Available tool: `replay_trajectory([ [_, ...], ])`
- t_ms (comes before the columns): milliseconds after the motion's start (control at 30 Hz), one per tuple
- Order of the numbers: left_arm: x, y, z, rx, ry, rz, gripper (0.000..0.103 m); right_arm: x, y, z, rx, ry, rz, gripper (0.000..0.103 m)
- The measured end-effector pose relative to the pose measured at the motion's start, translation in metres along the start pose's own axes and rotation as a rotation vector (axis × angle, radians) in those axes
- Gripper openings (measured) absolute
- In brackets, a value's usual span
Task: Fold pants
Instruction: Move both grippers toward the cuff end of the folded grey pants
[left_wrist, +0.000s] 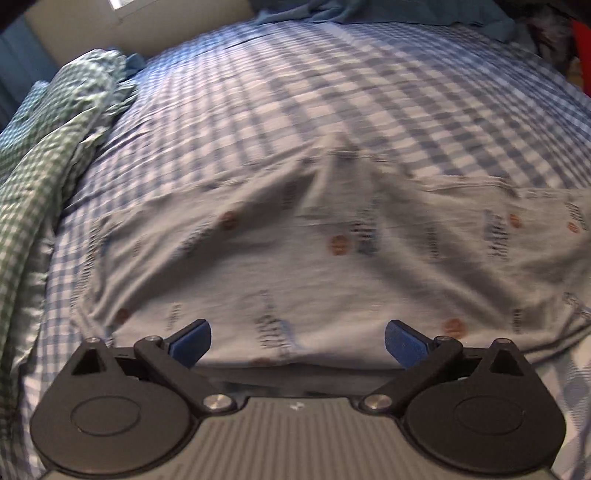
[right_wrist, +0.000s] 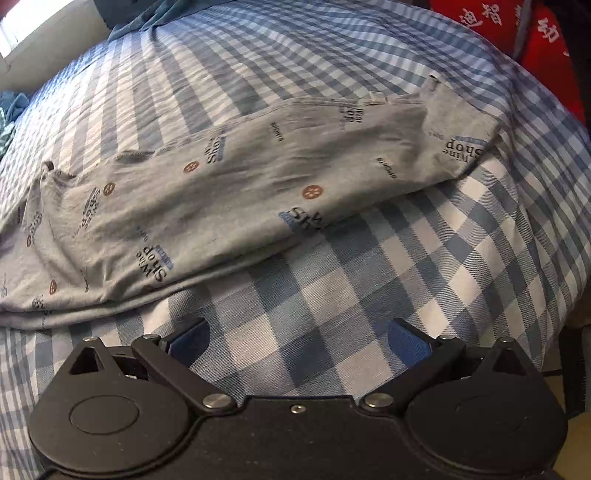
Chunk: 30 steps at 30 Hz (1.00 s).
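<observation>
Grey printed pants (right_wrist: 236, 192), rumpled, folded over on checked sheet (right_wrist: 332, 314).

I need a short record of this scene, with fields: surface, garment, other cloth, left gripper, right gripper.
surface: bed with blue checked sheet
garment: grey printed pants, lying flat and wrinkled on the sheet
other cloth: green checked fabric, bunched at the bed's left edge
left gripper: open, nothing held, above the pants
right gripper: open, nothing held, above bare sheet beside the pants
</observation>
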<state>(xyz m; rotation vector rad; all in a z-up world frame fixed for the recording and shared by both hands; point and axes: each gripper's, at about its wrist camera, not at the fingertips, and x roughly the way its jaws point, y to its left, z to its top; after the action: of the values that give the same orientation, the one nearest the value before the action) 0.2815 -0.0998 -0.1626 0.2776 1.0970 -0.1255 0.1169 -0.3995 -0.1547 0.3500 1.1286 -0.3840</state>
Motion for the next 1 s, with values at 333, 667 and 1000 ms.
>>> replay_trajectory([
  [333, -0.011, -0.191, 0.07, 0.283, -0.04, -0.118, 0.102, 0.014, -0.121, 0.063, 0.117, -0.075, 0.19, 0.095],
  [667, 0.007, -0.348, 0.15, 0.494, -0.074, -0.276, 0.102, 0.034, -0.187, 0.101, 0.2, -0.123, 0.348, 0.065],
  [1000, 0.05, -0.425, 0.154, 0.595, 0.059, -0.238, 0.103, 0.051, -0.214, 0.107, 0.302, -0.147, 0.337, 0.03],
])
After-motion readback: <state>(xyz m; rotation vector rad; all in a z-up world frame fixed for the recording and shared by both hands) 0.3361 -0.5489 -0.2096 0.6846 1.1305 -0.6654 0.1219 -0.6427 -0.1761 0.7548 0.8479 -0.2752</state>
